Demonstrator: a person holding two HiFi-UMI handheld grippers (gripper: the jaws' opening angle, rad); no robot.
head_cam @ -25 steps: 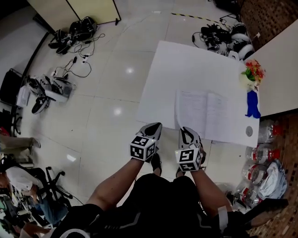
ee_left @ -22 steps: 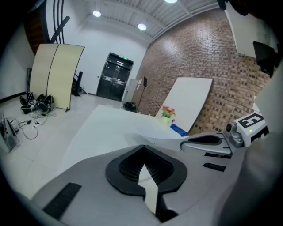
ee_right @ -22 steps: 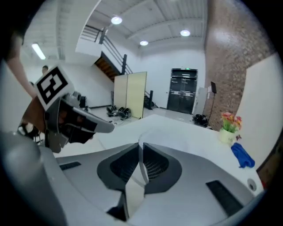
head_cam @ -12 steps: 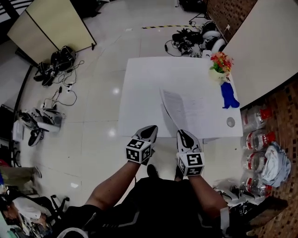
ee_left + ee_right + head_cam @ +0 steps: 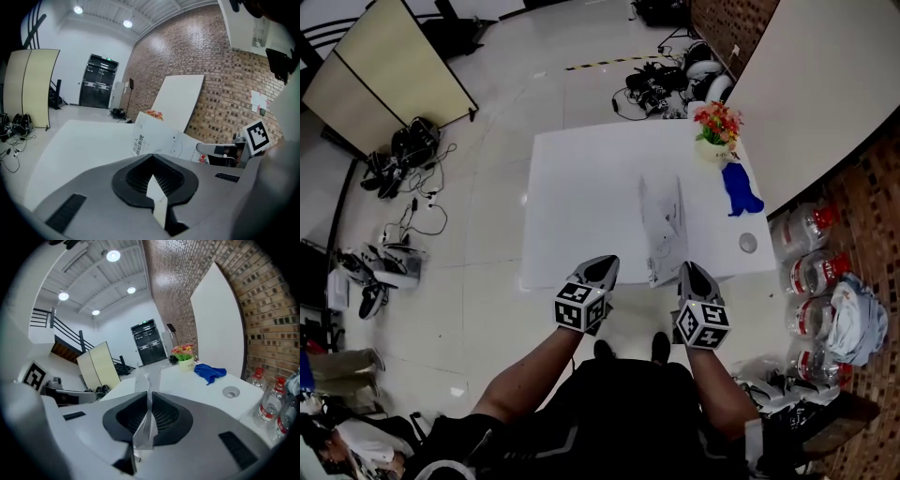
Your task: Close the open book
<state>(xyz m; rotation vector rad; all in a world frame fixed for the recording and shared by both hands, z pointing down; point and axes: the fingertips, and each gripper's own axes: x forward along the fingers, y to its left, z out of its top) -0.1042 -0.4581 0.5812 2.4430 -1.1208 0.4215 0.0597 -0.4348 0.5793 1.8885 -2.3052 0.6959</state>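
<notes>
The person's two forearms are reaching out from the bottom of the head view, each hand carrying a gripper topped by a cube of square markers. The left gripper [image 5: 600, 269] is hovering just off the near edge of the white table [image 5: 581, 187], over the tiled floor. Its jaws are pressing together, and no part of the book is between them. Beside it, the right gripper [image 5: 686, 271] is sitting at the same near edge, pinching a leaf of the book [image 5: 664, 225] – the sheet is running edge-on between its jaws and rising above them.

The book is lying on the table's near right part. The pinched leaf is standing up off the rest, so the book is showing as a narrow strip from above, neither flat open nor closed.

Farther along the right side of the table, a small round grey object [image 5: 748, 243] is resting near the edge. Beyond it a blue cloth [image 5: 739, 190] is lying crumpled, and a pot of flowers [image 5: 714, 127] is standing at the far right corner. Water bottles [image 5: 811, 272] are clustering on the floor to the table's right – and past the far edge, cables and gear [image 5: 666, 80] are lying on the tiles.
</notes>
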